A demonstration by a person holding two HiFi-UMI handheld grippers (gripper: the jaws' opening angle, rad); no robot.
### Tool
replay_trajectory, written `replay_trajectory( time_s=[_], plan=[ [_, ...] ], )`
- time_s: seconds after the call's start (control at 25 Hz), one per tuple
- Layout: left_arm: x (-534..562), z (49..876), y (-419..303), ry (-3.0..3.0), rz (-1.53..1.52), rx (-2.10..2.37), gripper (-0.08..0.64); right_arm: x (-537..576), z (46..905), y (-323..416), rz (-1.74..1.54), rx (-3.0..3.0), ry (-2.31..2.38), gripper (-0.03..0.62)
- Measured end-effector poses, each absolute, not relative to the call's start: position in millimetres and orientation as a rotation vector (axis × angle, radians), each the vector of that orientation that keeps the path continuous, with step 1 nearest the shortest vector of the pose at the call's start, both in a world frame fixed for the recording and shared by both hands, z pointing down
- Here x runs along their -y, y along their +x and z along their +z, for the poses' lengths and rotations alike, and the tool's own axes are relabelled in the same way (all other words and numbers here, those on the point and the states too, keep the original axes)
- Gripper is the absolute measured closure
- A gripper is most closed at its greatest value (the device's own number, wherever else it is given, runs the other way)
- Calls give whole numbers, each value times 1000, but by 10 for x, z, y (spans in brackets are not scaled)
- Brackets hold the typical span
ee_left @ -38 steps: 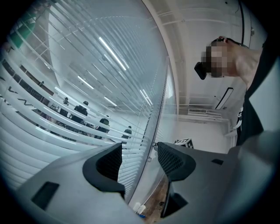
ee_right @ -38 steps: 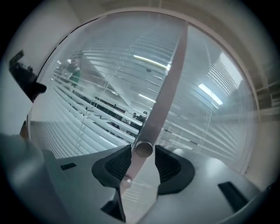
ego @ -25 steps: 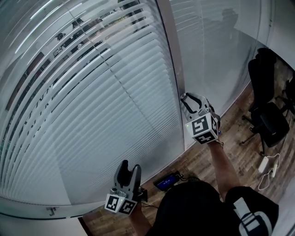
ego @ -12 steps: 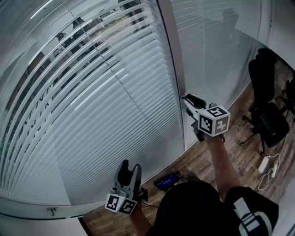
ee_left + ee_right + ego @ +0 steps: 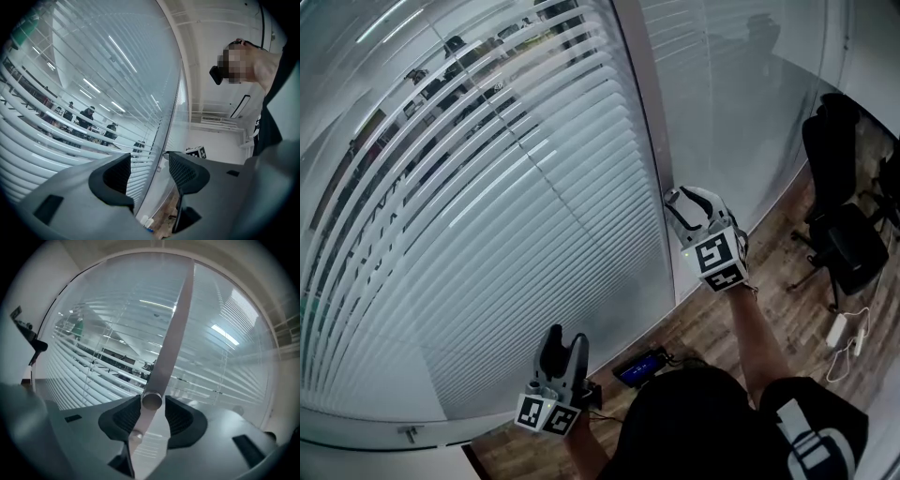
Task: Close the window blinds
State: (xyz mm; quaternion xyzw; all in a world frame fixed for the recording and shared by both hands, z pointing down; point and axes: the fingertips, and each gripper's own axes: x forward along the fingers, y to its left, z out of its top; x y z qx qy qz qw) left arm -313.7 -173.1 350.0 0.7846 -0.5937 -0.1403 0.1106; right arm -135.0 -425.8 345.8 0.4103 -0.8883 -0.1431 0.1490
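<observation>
White slatted blinds (image 5: 487,216) hang behind glass, their upper slats tilted enough to show the room beyond. In the right gripper view a pale tilt wand (image 5: 168,333) hangs down and its round end (image 5: 151,401) sits between the jaws. My right gripper (image 5: 152,411) is opening, its pads coming off the wand. Seen from the head, my right gripper (image 5: 682,202) is raised at the window post (image 5: 652,141). My left gripper (image 5: 563,339) is held low, pointing up at the blinds. It is open (image 5: 150,171) with nothing between its fingers.
A black office chair (image 5: 839,234) stands at the right on the wood floor. A white power strip (image 5: 842,330) lies near it. A small dark device (image 5: 639,368) lies on the floor by the glass, in front of the person.
My right gripper rolled to one side around the wand, then turned back, and its jaws have widened. The left gripper has stayed where it was.
</observation>
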Motion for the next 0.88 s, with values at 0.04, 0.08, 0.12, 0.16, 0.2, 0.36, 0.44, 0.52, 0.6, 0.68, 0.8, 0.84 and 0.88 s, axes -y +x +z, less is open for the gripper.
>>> replay_trajectory(
  time_s=[0.04,0.08,0.12,0.16,0.2,0.36,0.44,0.52,0.6,0.68,0.8,0.84,0.88],
  plan=[
    [1742,3487,-3130,2305,-411,1741,291,4266,3432,-1364,-446,2531,1171,437],
    [1752,3478,-3124,2305,-410,1739,291,4277,3419,-1371,-471,2509,1167,437],
    [1758,3476,-3121,2305,-410,1739,291,4286,3421,-1374,-485,2488,1165,437],
    [1757,3481,-3120,2304,-411,1739,291,4288,3435,-1374,-487,2473,1166,453],
    [1752,3491,-3120,2304,-412,1739,293,4283,3451,-1371,-476,2470,1169,460],
    [1757,3523,-3115,2305,-412,1737,291,4286,3505,-1355,-307,2556,1189,463],
    [1779,3521,-3110,2306,-411,1735,291,4310,3518,-1350,-162,2637,1193,463],
    [1785,3536,-3105,2306,-411,1734,291,4327,3539,-1334,21,2731,1188,463],
    [1775,3572,-3096,2305,-412,1734,292,4329,3577,-1313,193,2806,1175,463],
    [1770,3602,-3092,2304,-413,1735,291,4329,3612,-1301,338,2857,1160,463],
    [1772,3589,-3098,2305,-412,1737,291,4338,3614,-1292,535,2915,1132,463],
    [1776,3567,-3100,2305,-411,1738,291,4344,3594,-1295,566,2927,1123,463],
    [1782,3543,-3102,2304,-410,1738,291,4349,3571,-1301,565,2932,1117,463]
  ],
)
